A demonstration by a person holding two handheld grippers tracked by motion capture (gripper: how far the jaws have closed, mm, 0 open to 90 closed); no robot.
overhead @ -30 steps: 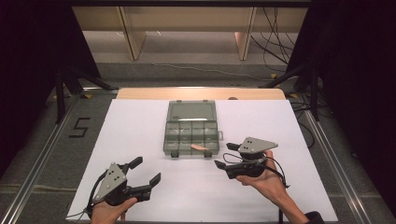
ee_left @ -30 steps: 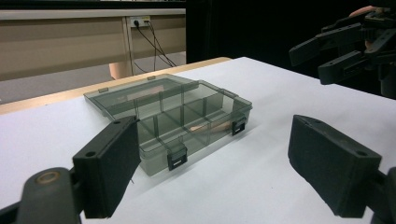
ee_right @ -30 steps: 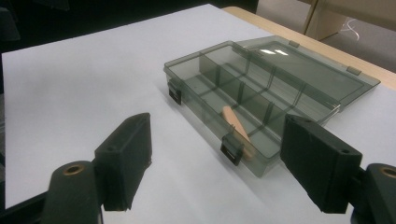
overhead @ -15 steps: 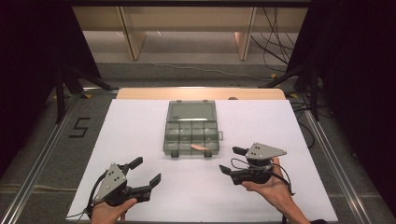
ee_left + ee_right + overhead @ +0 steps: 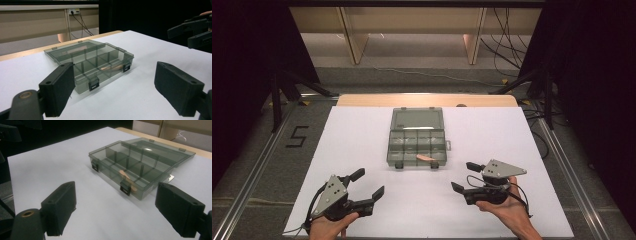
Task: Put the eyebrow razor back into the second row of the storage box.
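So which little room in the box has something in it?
The front-row compartment by the organiser box's right latch, nearest the right tongs: a tan stick lies in it; the others look empty.

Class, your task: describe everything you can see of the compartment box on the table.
The compartment box looks like smoky translucent grey plastic. It lies open on the white table cover, its hinged lid folded back flat on the far side. Dividers split the tray into small compartments; two dark latches hang on its near edge. One slim tan piece lies in a near compartment towards the right. Neither gripper touches it.
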